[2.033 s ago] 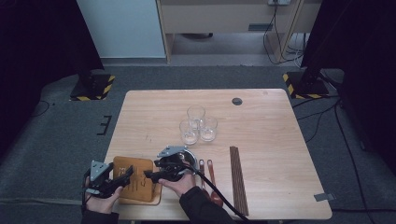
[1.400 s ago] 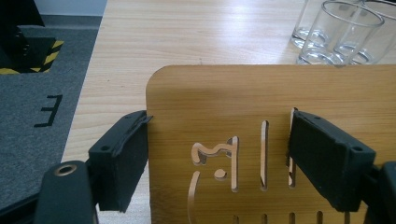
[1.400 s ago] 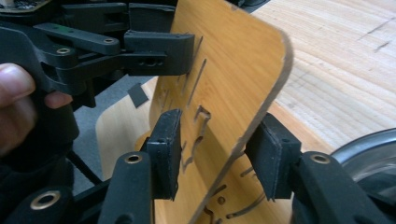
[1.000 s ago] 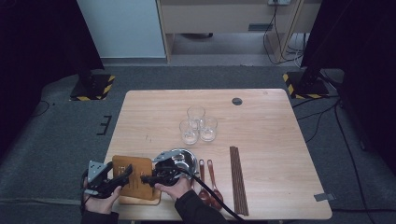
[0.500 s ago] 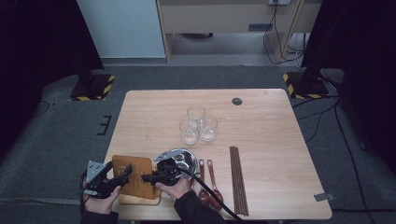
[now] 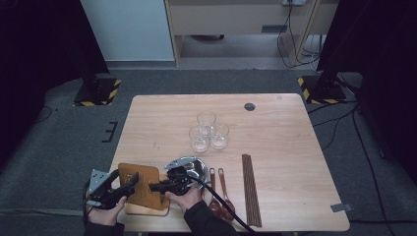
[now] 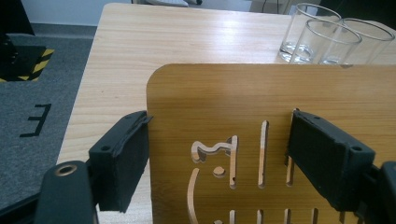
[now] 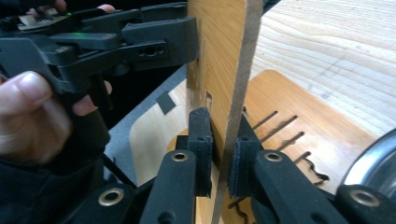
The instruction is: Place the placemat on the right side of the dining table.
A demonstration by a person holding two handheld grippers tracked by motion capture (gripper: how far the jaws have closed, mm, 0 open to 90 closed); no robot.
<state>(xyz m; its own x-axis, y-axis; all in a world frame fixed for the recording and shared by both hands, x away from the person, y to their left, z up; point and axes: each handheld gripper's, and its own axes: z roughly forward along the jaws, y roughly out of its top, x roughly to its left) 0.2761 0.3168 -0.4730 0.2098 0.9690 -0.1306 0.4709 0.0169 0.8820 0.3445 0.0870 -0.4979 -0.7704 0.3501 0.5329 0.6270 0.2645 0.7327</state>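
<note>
Right gripper view: both grippers' jaws clamped on upright wooden board (image 8: 224,70), edge-on.

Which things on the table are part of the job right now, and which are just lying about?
In the job:
raised wooden board, clamped by both grippers
second wooden board flat beneath it
left gripper
right gripper

Lying about:
three glasses
metal bowl
two wooden spoons
chopsticks
</note>
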